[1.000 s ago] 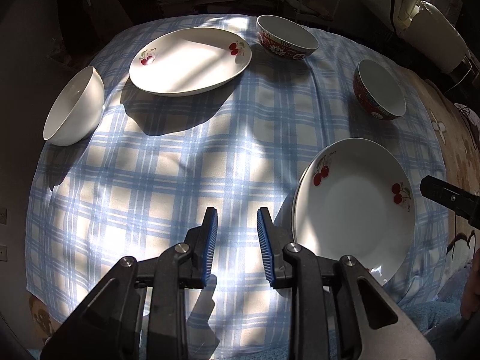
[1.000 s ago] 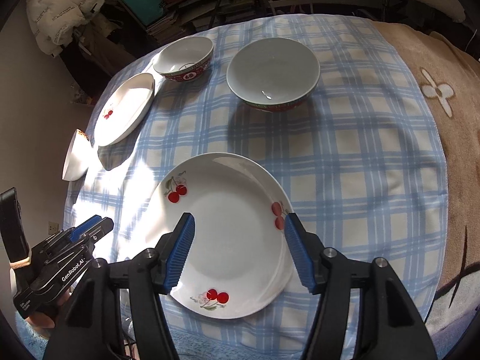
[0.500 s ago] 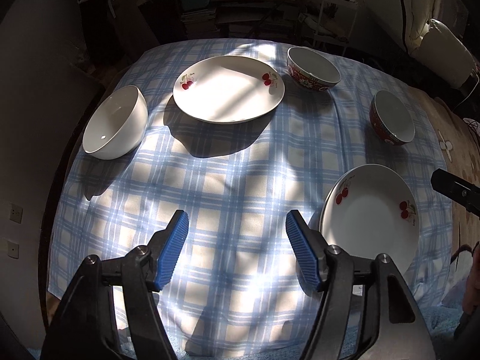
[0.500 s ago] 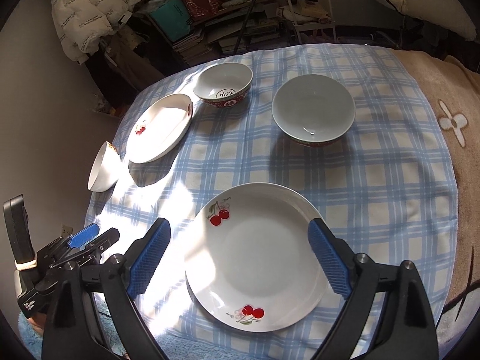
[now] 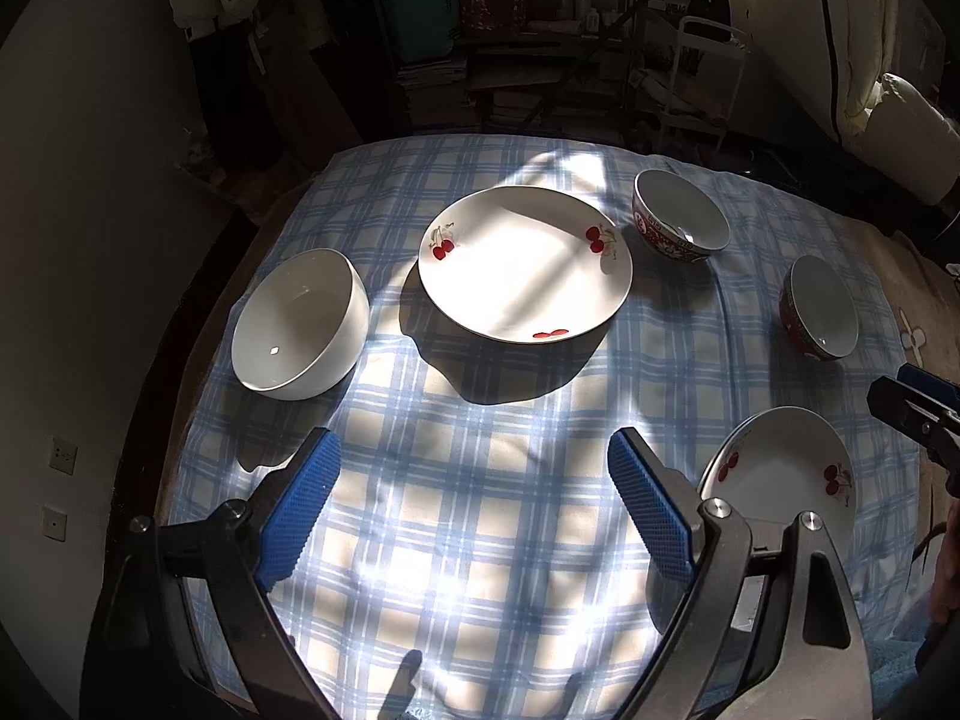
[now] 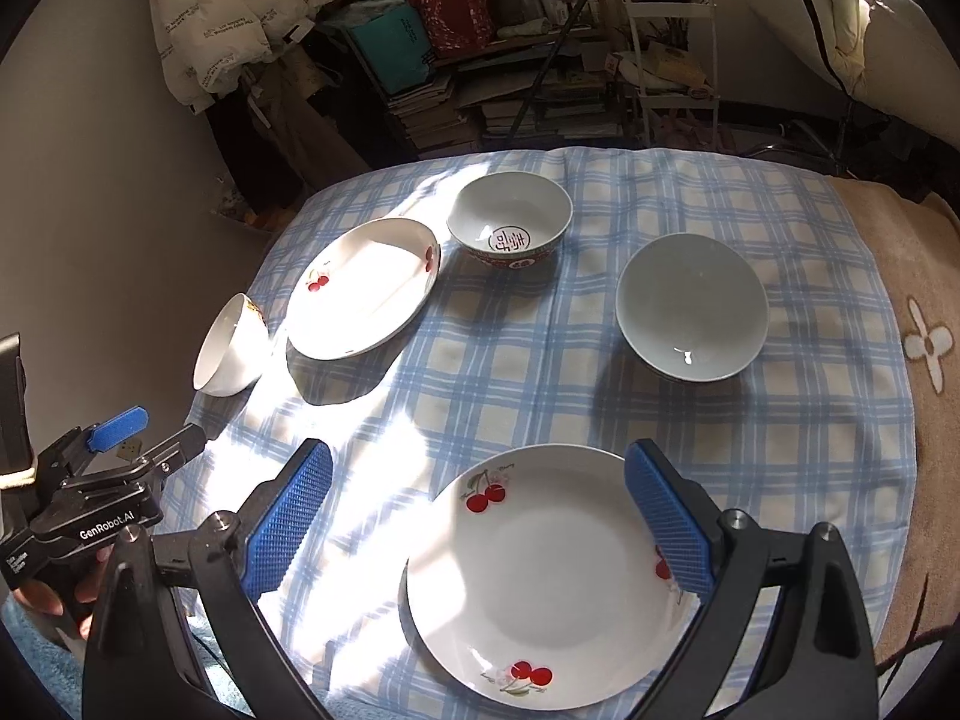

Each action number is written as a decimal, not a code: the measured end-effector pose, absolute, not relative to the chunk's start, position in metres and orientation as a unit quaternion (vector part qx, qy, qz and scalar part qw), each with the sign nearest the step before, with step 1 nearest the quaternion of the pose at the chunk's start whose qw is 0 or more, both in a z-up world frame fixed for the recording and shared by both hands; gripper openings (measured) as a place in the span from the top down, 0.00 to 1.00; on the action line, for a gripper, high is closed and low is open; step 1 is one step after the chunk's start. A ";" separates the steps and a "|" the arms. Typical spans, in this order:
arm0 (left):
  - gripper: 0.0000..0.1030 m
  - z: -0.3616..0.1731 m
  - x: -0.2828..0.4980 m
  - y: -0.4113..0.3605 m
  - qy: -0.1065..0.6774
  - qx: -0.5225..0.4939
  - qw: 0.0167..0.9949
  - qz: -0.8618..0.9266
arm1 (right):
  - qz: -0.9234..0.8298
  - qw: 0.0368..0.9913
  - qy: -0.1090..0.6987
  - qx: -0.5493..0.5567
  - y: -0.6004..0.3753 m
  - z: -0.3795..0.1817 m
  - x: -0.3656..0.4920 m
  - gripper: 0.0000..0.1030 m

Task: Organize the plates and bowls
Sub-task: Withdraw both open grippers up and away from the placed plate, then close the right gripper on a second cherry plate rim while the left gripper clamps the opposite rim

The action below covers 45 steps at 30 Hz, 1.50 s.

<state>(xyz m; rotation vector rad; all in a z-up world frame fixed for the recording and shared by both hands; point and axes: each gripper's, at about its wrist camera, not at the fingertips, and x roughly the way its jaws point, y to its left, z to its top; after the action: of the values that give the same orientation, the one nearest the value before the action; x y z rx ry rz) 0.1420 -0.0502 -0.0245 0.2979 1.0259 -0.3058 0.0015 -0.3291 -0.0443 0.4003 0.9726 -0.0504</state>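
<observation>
On the blue checked tablecloth lie two white cherry plates: the near plate [image 6: 552, 576] [image 5: 780, 474] and the far plate [image 5: 525, 264] [image 6: 363, 288]. A plain white bowl [image 5: 300, 324] [image 6: 231, 345] stands left of the far plate. Two red-patterned bowls stand further right, one at the back [image 5: 681, 225] [image 6: 510, 228] and one at mid right [image 5: 819, 307] [image 6: 690, 306]. My left gripper [image 5: 474, 450] hangs over bare cloth, its jaws opening with nothing between them. My right gripper [image 6: 480, 456] hovers above the near plate, jaws opening, gripping nothing.
A brown blanket [image 6: 924, 324] covers the table's right side. Behind the table stand cluttered shelves with books [image 6: 444, 102], a white rack [image 6: 672, 48] and a hanging padded jacket [image 6: 222, 6]. A wall with sockets [image 5: 63, 456] runs along the left.
Both grippers have opened wide and lifted up and back from the table, so the dishes look smaller and more of the room shows. No dish has moved.
</observation>
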 end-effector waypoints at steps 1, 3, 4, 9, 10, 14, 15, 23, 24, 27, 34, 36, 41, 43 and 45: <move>0.13 -0.023 0.146 -0.049 0.488 0.139 0.850 -0.141 | -0.025 0.866 0.464 0.185 -0.328 -0.044 0.005 0.01; 0.13 -0.019 0.154 -0.047 0.487 0.135 0.852 -0.136 | -0.024 0.867 0.466 0.177 -0.325 -0.044 0.012 0.01; 0.13 -0.017 0.158 -0.046 0.487 0.132 0.852 -0.137 | -0.024 0.866 0.469 0.172 -0.324 -0.044 0.016 0.01; 0.13 -0.013 0.178 -0.050 0.484 0.134 0.854 -0.134 | -0.028 0.875 0.463 0.139 -0.316 -0.039 0.029 0.01; 0.13 -0.012 0.182 -0.051 0.485 0.135 0.854 -0.135 | -0.027 0.876 0.462 0.135 -0.315 -0.038 0.032 0.01; 0.13 -0.012 0.198 -0.054 0.484 0.140 0.853 -0.136 | -0.022 0.873 0.471 0.125 -0.311 -0.036 0.048 0.01; 0.13 -0.012 0.203 -0.056 0.484 0.142 0.853 -0.137 | -0.022 0.873 0.472 0.121 -0.309 -0.035 0.053 0.01; 0.13 -0.014 0.246 -0.054 0.489 0.106 0.851 -0.158 | -0.002 0.873 0.469 0.134 -0.306 -0.026 0.098 0.01; 0.13 -0.015 0.252 -0.053 0.490 0.100 0.851 -0.160 | 0.000 0.873 0.469 0.136 -0.305 -0.027 0.105 0.01; 0.13 -0.022 0.271 -0.054 0.491 0.090 0.852 -0.160 | 0.007 0.870 0.473 0.142 -0.304 -0.030 0.124 0.01; 0.13 -0.041 0.324 -0.062 0.501 0.109 0.845 -0.152 | 0.043 0.854 0.491 0.168 -0.298 -0.050 0.166 0.02; 0.13 -0.046 0.337 -0.061 0.506 0.107 0.842 -0.153 | 0.056 0.851 0.492 0.174 -0.295 -0.057 0.173 0.02; 0.13 -0.066 0.355 -0.064 0.525 0.099 0.831 -0.156 | 0.062 0.840 0.510 0.173 -0.293 -0.082 0.192 0.02; 0.13 -0.078 0.361 -0.068 0.536 0.092 0.823 -0.164 | 0.067 0.838 0.515 0.167 -0.292 -0.089 0.198 0.05; 0.13 -0.092 0.364 -0.074 0.548 0.093 0.814 -0.167 | 0.068 0.833 0.525 0.161 -0.289 -0.097 0.205 0.10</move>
<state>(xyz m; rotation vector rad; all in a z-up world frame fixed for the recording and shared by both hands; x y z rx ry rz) 0.3644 -0.0743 -0.0919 0.1979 1.1690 -0.3566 0.2051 -0.2890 -0.0968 0.3406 1.1138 0.1449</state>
